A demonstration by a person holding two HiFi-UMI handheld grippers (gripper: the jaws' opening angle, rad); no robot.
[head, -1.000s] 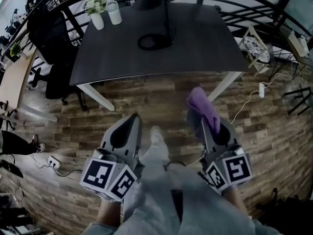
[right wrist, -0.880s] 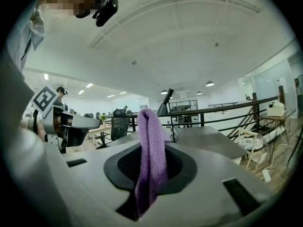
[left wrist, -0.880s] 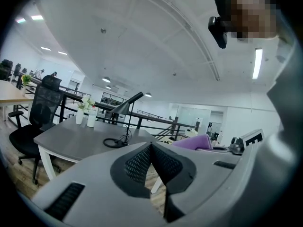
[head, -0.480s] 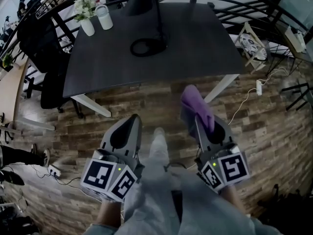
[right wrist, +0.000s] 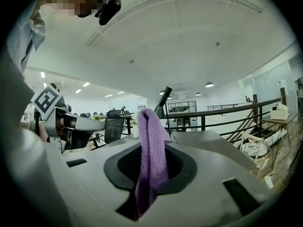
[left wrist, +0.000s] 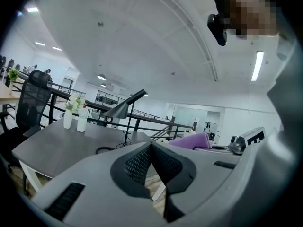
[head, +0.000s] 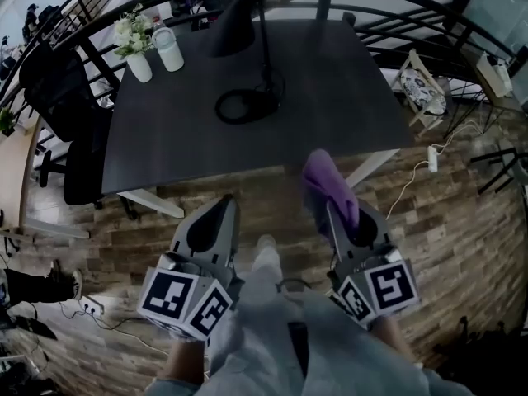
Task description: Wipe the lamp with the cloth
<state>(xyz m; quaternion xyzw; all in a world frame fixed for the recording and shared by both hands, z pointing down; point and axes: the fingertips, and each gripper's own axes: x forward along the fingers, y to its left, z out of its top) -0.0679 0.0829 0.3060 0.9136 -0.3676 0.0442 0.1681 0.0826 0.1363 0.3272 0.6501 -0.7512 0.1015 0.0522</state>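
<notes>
A black desk lamp (head: 239,19) stands on the dark table (head: 330,97), its round base (head: 245,104) near the table's middle; it also shows far off as the lamp (left wrist: 125,107) and the lamp (right wrist: 163,98). My right gripper (head: 323,190) is shut on a purple cloth (head: 328,186), which sticks up between the jaws as the cloth (right wrist: 151,150). My left gripper (head: 223,207) is shut with nothing in it, its jaws meeting at the tip (left wrist: 151,145). Both grippers hang over the wooden floor, just short of the table's near edge.
A white vase of flowers (head: 134,44) and a white cup (head: 168,49) stand at the table's far left corner. A black office chair (head: 62,97) is left of the table. A black railing (head: 412,15) runs behind it. A cable and power strip (head: 431,157) lie on the floor at right.
The table and lamp have drawn closer in the head view. The purple cloth now overlaps the table's near edge. Both grippers keep their state.
</notes>
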